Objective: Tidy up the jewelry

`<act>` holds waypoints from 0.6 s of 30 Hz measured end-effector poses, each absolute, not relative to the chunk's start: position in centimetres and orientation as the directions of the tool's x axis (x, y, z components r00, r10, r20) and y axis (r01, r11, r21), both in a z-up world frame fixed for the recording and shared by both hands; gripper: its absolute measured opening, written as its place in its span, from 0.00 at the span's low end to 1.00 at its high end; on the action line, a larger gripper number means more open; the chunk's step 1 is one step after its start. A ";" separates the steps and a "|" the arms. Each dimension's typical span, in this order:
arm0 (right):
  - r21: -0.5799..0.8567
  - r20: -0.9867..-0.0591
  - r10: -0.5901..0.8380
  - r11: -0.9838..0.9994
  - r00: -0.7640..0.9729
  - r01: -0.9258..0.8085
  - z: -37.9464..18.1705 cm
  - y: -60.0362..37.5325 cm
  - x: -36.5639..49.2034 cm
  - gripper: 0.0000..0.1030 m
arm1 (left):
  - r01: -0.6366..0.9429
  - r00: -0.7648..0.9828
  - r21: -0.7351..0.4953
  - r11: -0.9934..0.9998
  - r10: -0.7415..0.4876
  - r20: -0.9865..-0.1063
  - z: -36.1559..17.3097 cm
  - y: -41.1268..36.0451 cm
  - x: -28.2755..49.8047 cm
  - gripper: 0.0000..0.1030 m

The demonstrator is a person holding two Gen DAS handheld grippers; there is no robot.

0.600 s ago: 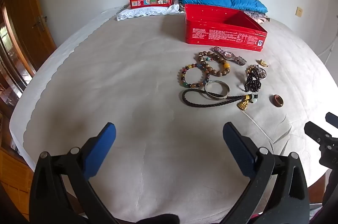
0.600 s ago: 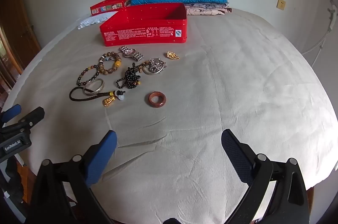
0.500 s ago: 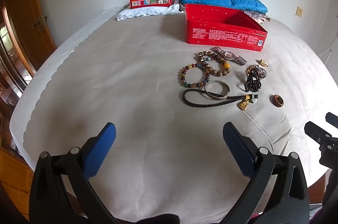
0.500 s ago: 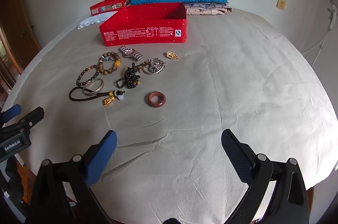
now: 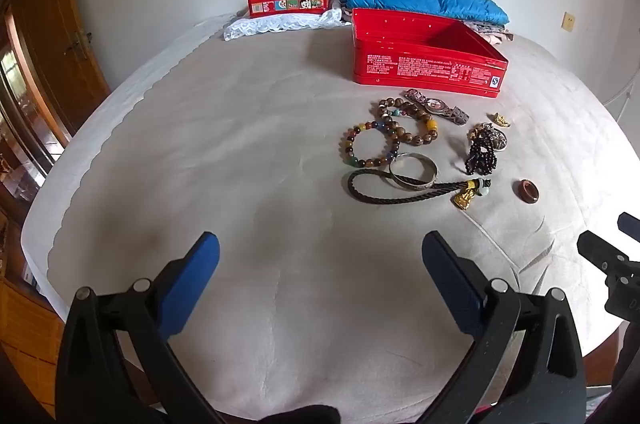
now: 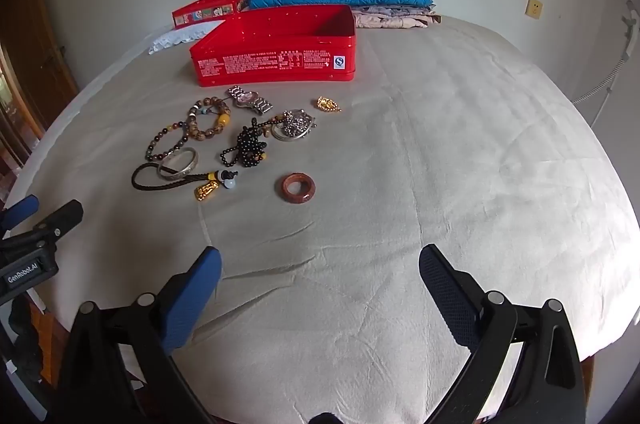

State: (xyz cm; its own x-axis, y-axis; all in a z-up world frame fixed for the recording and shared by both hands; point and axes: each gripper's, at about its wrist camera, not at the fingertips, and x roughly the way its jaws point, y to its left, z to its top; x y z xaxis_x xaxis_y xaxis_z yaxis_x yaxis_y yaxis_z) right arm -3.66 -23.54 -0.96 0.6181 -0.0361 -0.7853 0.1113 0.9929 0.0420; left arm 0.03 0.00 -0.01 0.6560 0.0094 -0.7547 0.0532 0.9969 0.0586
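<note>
Nothing is held yet: the left gripper (image 5: 320, 264) and the right gripper (image 6: 320, 268) both hover over the near part of the cloth-covered bed (image 6: 460, 152), fingers spread wide and empty. The step in hand looks like choosing a first piece. A sensible start is the reddish-brown stone ring (image 6: 295, 187), which lies apart from the rest and nearest the right gripper; coming down with one finger on each side of it should avoid dragging the cloth. The tangled pieces call for more care: the silver bangle (image 5: 413, 171) lies across the dark braided cord with a gold charm (image 5: 400, 189), so lifting either may pull the other. The jewelry lies in a loose cluster just in front of the open red metal tin (image 5: 428, 58), which looks empty.
</note>
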 end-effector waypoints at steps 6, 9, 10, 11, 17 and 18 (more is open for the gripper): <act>0.043 -0.785 -0.035 0.993 0.619 0.111 -1.0 -23.5 -3.7 0.96 | 0.058 0.656 0.062 0.996 0.009 -0.755 0.0 0.0 0.0 0.97; 0.044 -0.784 -0.034 0.993 0.619 0.110 -1.1 -23.5 -3.7 0.96 | 0.060 0.656 0.063 0.996 0.008 -0.755 -0.1 0.4 -0.1 0.97; 0.044 -0.784 -0.034 0.993 0.619 0.110 -1.1 -23.5 -3.6 0.96 | 0.060 0.655 0.062 0.996 0.007 -0.755 -0.1 0.5 -0.1 0.97; 0.044 -0.785 -0.034 0.993 0.619 0.110 -1.1 -23.5 -3.6 0.96 | 0.061 0.655 0.062 0.996 0.007 -0.756 -0.2 0.6 -0.1 0.97; 0.043 -0.785 -0.035 0.993 0.619 0.111 -1.1 -23.6 -3.6 0.96 | 0.058 0.652 0.068 0.996 0.014 -0.758 -0.3 0.0 0.0 0.97; 0.043 -0.785 -0.035 0.993 0.618 0.111 -1.0 -23.7 -3.6 0.96 | 0.057 0.652 0.069 0.996 0.015 -0.758 -0.3 0.0 0.0 0.97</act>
State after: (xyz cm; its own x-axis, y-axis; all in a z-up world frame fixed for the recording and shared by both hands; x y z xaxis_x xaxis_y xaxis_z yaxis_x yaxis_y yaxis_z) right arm -3.58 -23.66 -1.04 0.6181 -0.0350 -0.7853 0.1112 0.9928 0.0433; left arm 0.02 0.01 -0.33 0.6523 0.0149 -0.7578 0.0572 0.9960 0.0688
